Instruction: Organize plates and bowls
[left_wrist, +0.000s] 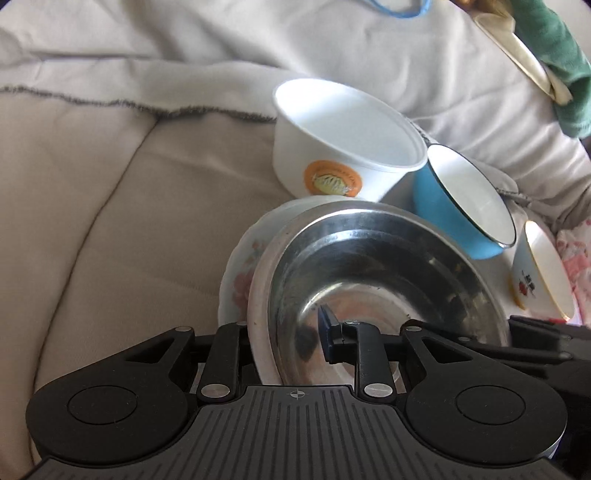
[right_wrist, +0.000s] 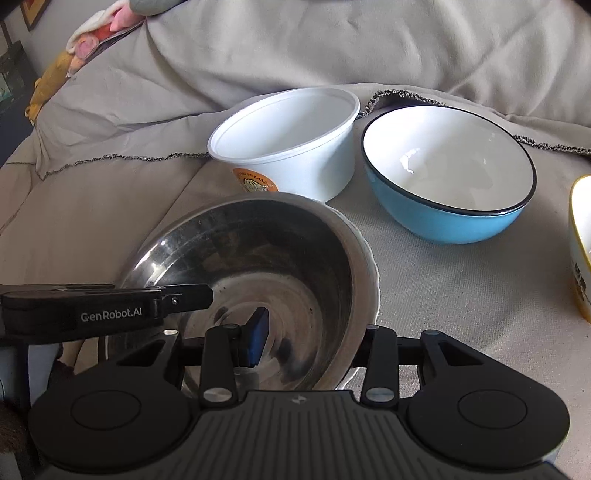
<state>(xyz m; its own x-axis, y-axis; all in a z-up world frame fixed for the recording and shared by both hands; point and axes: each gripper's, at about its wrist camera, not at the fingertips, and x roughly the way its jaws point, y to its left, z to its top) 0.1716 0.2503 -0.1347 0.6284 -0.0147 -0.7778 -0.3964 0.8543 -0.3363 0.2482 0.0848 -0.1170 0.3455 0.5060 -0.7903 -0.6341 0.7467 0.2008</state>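
Note:
A steel bowl (left_wrist: 369, 266) (right_wrist: 258, 258) sits in a floral plate (left_wrist: 238, 273) (right_wrist: 373, 284) on a beige cloth. My left gripper (left_wrist: 282, 325) straddles the stack's left rim: its blue pad stands inside the bowl clear of the wall, and the other finger is outside the plate, so it is open. My right gripper (right_wrist: 317, 325) is shut across the opposite rim, with its pad inside the bowl and its other finger outside the plate. The left gripper (right_wrist: 110, 312) also shows in the right wrist view, at the bowl's left edge.
Just behind the stack stand a white plastic tub (left_wrist: 343, 147) (right_wrist: 295, 147) with an orange label and a blue bowl (left_wrist: 461, 206) (right_wrist: 443, 177), white inside. A small gold-rimmed bowl (left_wrist: 539, 269) (right_wrist: 580, 251) stands to the right. Rumpled beige cloth (left_wrist: 110, 221) lies to the left.

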